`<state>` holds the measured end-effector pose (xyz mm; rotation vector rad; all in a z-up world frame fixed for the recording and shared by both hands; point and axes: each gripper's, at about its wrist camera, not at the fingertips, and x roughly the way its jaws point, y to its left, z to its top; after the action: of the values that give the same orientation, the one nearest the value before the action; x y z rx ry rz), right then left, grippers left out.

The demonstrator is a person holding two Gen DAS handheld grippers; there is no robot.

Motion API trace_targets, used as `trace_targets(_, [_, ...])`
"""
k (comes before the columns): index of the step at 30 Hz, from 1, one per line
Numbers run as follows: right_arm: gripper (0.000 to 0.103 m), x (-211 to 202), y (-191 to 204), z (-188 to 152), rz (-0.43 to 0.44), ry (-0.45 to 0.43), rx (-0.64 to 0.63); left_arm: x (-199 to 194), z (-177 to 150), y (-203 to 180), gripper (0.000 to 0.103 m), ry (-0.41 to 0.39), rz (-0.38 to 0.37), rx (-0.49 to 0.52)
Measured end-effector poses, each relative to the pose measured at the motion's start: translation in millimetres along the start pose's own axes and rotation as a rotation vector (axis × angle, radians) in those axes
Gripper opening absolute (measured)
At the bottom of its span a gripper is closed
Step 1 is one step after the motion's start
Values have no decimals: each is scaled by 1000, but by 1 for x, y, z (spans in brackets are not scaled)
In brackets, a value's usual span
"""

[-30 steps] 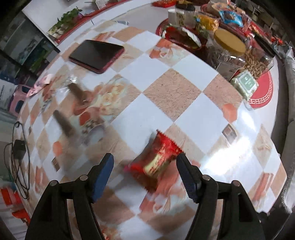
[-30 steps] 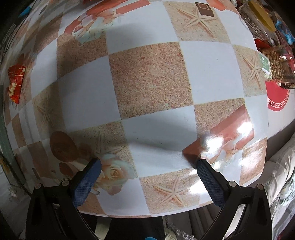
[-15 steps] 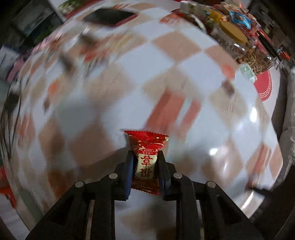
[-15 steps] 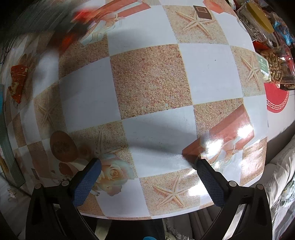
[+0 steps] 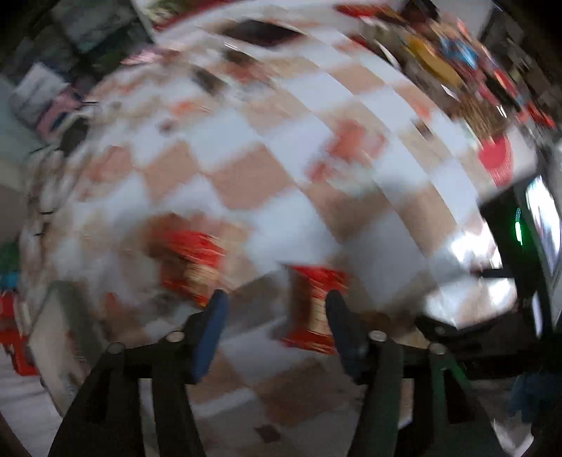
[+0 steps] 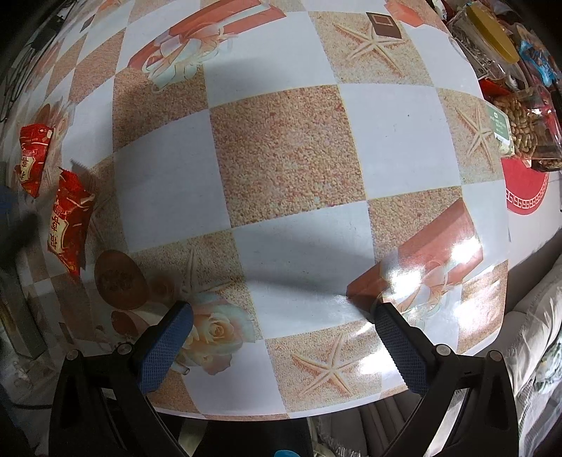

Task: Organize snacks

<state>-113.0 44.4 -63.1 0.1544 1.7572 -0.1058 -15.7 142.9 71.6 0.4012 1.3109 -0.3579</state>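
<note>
Entry, near to far.

Left gripper (image 5: 275, 309): seen from its own wrist camera, badly blurred. Its jaws have just been opening; they stand apart with a red snack packet (image 5: 314, 306) between them, hard against the right-hand jaw, the left-hand one clear of it. The pads do not appear to clamp it (a release, by my reading, the packet being let go onto its spot).

Right gripper (image 6: 281, 337): jaws spread wide, nothing between them, hanging over the near edge of the counter (image 6: 288, 151) above a printed rose. Probably parked out of the way while the other hand works.

Second red snack packet (image 5: 191, 262): just left of the first, slightly farther off. In the right wrist view the two packets lie close together at the counter's far left, one (image 6: 68, 225) nearer and one (image 6: 31, 158) behind it, not clearly touching. Grouping like with like seems the purpose of the placement.

Counter: glossy checked covering printed with starfish and gift boxes; the broad middle is bare.

Far right: peanut container (image 6: 523, 130) on a round red mat (image 6: 525, 193), a yellow-lidded clear jar (image 6: 488, 38) behind it, and more wrapped snacks beyond (too crowded to name).

Far side, left wrist view: a dark flat object, perhaps a phone (image 5: 261, 33), too blurred to confirm.
</note>
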Motion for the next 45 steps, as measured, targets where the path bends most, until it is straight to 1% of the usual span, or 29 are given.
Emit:
trace_targets(2, [103, 1, 0, 0, -1, -4, 0, 1, 6, 20, 73, -6, 31, -54])
trace_targets(3, [103, 1, 1, 0, -1, -5, 1, 10, 10, 32, 74, 25, 45, -83])
trace_targets(5, [103, 1, 1, -1, -1, -10, 0, 28, 14, 49, 74, 83, 49, -120])
trace_targets(8, [103, 0, 1, -2, -1, -16, 0, 52, 18, 57, 74, 138, 49, -149])
trace_targets(9, [103, 0, 1, -3, -1, -17, 0, 59, 18, 60, 73, 159, 29, -155])
trace_targets(10, [103, 1, 1, -3, -1, -16, 0, 63, 19, 59, 63, 164, 20, -158])
trace_targets(11, [103, 0, 1, -4, -1, -16, 0, 66, 18, 60, 49, 171, 8, -160])
trace_targets(12, [103, 0, 1, -4, -1, -15, 0, 65, 17, 61, 46, 167, -17, -169])
trace_targets(13, [103, 0, 1, -4, -1, -14, 0, 64, 15, 61, 40, 169, -21, -173])
trace_targets(14, [103, 0, 1, -4, -1, -15, 0, 64, 13, 61, 37, 171, -24, -171])
trace_targets(16, [103, 0, 1, -4, -1, -15, 0, 60, 0, 60, 38, 179, -12, -176])
trace_targets(19, [103, 0, 1, -4, -1, -13, 1, 55, -34, 60, 38, 217, -36, -201])
trace_targets(21, [103, 0, 1, -4, -1, -16, 0, 50, -60, 60, 40, 243, -35, -214])
trace_targets(22, [103, 0, 1, -4, -1, -16, 0, 48, -69, 61, 43, 250, -32, -224])
trace_targets(23, [103, 0, 1, -4, -1, -18, 0, 47, -78, 63, 55, 259, -28, -235])
trace_targets(25, [103, 0, 1, -5, -2, -20, 0, 49, -93, 70, 73, 296, -20, -272])
trace_targets(27, [103, 0, 1, -6, -2, -24, 1, 49, -106, 77, 75, 302, -33, -299])
trace_targets(29, [103, 0, 1, -8, -3, -28, 1, 48, -109, 82, 76, 304, -34, -303])
trace_targets(31, [103, -1, 2, -9, -4, -32, 2, 48, -113, 78, 79, 303, -30, -298])
trace_targets(33, [103, -1, 2, -10, -5, -33, 2, 48, -117, 73, 81, 303, -45, -309])
trace_targets(34, [103, -1, 3, -11, -5, -34, 2, 50, -112, 80, 82, 304, -51, -314])
trace_targets(37, [103, -1, 3, -11, -5, -35, 2, 49, -115, 78, 84, 307, -53, -304])
trace_targets(38, [103, -2, 3, -12, -5, -38, 1, 53, -107, 92, 84, 309, -53, -300])
trace_targets(45, [103, -4, 4, -16, -6, -49, 1, 63, -91, 77, 87, 316, -45, -291])
